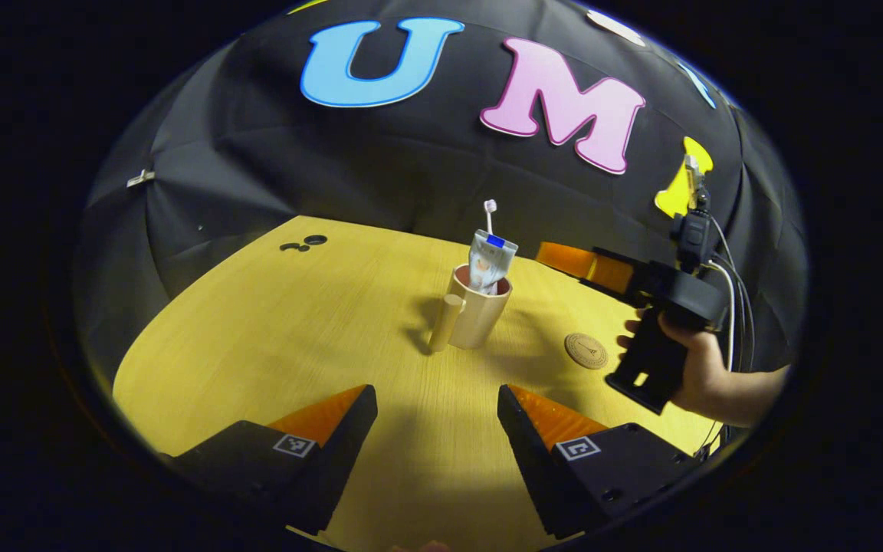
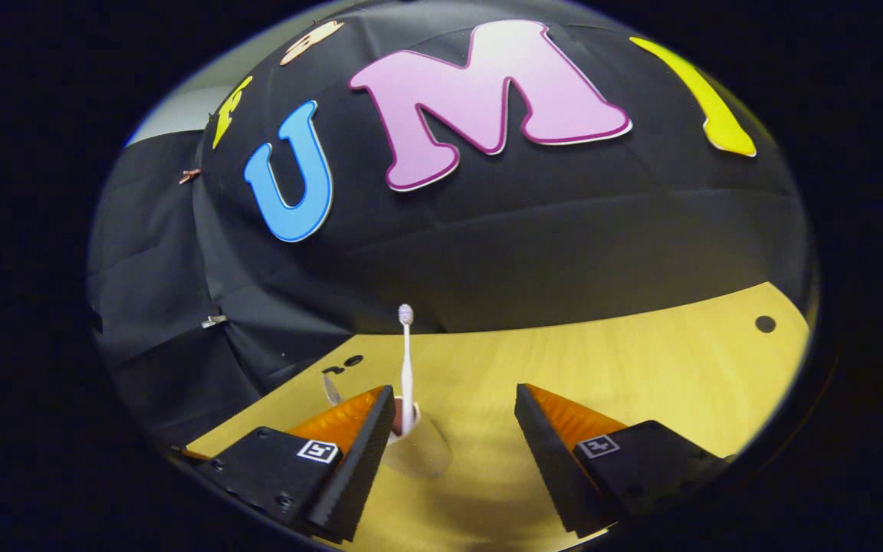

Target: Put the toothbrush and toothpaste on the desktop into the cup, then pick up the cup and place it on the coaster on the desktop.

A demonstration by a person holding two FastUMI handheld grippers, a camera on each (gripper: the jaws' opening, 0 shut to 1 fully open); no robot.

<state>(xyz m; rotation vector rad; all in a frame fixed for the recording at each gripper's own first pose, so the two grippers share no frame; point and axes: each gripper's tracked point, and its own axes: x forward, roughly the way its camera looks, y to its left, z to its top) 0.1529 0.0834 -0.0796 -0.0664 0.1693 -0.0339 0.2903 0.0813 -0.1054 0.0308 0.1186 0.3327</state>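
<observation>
Cup (image 1: 478,307), beige with a side handle at its 8 o'clock, stands upright near the middle of a wooden desktop (image 1: 296,337) in the left gripper view. A toothpaste tube (image 1: 490,262) and a toothbrush (image 1: 490,218) stand inside it, the brush head uppermost and rising above the tube. A round brown coaster (image 1: 585,350) lies flat at the cup's 4 o'clock, near it but apart, with nothing on it.

The left gripper (image 1: 437,418) shows its 2 fingers spread wide at the bottom of that view, holding nothing, with bare desktop between them and the cup well ahead at 12 o'clock.

At 3 o'clock in the same view a hand (image 1: 698,368) holds the right gripper (image 1: 564,259) above the desktop, its fingers pointing toward the cup without touching it.

In the right gripper view the right gripper (image 2: 454,418) also has its 2 fingers spread and holds nothing. The cup (image 2: 418,452) sits low between them, partly hidden behind the left-hand finger, and the toothbrush (image 2: 406,360) stands up from it just beside that fingertip.
</observation>
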